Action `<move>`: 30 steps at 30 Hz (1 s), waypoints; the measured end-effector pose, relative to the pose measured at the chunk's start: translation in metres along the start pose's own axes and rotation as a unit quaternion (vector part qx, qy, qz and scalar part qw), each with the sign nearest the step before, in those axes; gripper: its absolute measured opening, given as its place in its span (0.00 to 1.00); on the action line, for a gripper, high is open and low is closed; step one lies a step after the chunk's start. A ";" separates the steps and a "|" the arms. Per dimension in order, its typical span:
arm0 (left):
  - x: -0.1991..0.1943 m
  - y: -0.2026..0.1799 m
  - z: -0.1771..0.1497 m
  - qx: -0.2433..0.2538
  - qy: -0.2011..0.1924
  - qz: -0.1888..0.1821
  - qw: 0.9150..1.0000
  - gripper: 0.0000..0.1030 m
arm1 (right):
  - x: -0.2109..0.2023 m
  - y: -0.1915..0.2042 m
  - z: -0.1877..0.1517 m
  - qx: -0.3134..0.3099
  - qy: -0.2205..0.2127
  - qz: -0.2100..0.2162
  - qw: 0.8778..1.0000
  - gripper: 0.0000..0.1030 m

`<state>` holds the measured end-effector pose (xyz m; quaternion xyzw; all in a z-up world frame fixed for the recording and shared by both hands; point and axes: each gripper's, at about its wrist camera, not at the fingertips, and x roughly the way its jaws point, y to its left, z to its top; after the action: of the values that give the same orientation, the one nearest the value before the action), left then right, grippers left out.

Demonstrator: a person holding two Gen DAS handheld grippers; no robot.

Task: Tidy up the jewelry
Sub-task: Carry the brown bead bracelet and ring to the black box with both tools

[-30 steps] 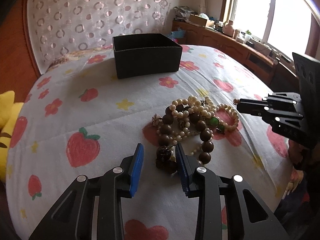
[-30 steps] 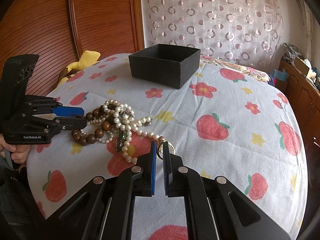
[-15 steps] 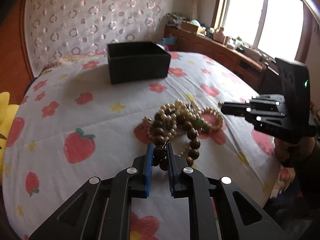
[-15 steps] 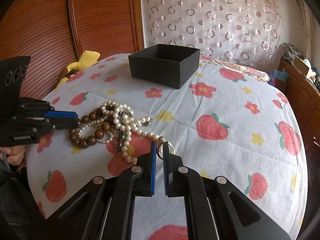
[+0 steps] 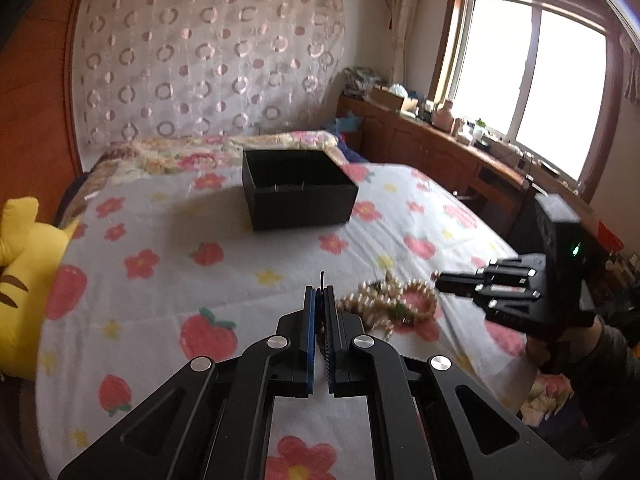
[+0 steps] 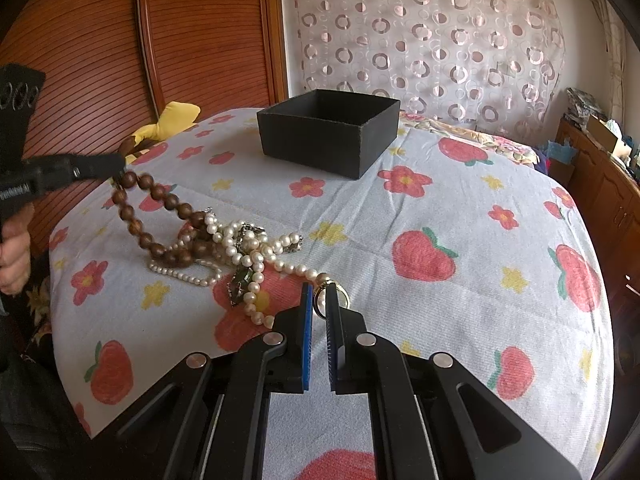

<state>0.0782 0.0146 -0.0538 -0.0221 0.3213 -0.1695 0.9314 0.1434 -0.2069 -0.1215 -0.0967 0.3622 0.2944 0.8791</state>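
A tangle of jewelry lies on the strawberry-print bedspread: white pearl strands (image 6: 248, 246) and a brown wooden bead necklace (image 6: 160, 204). My left gripper (image 5: 320, 294) is shut on the wooden bead necklace and lifts one end off the bed; it also shows in the right wrist view (image 6: 116, 164). My right gripper (image 6: 319, 292) is shut on a gold ring (image 6: 332, 294) at the end of a pearl strand, low on the bed. The open black box (image 6: 330, 136) stands beyond the pile, also in the left wrist view (image 5: 298, 190).
A yellow plush toy (image 5: 24, 276) lies at the bed's left edge. A wooden headboard (image 6: 140, 40) and patterned curtain (image 6: 432, 36) stand behind. A wooden cabinet (image 5: 440, 152) with clutter runs under the window at the right.
My left gripper closed on the wooden bead necklace and rose, pulling its beads up from the pile. My right gripper stayed still, shut on the ring.
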 end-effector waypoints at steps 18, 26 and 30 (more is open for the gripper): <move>-0.016 0.005 0.097 0.027 -0.073 0.025 0.997 0.03 | -0.032 0.009 0.062 -0.035 -0.057 -0.002 0.998 0.07; 0.022 0.007 0.141 0.038 -0.063 0.049 0.996 0.03 | -0.027 0.008 0.100 -0.044 -0.076 -0.009 0.996 0.07; 0.038 0.009 0.158 0.037 -0.065 0.056 0.996 0.03 | -0.016 0.002 0.120 -0.038 -0.083 -0.008 0.996 0.07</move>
<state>0.2041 -0.0003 0.0477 0.0194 0.2538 -0.1275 0.9586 0.2033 -0.1666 -0.0238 -0.1075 0.2757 0.3080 0.9042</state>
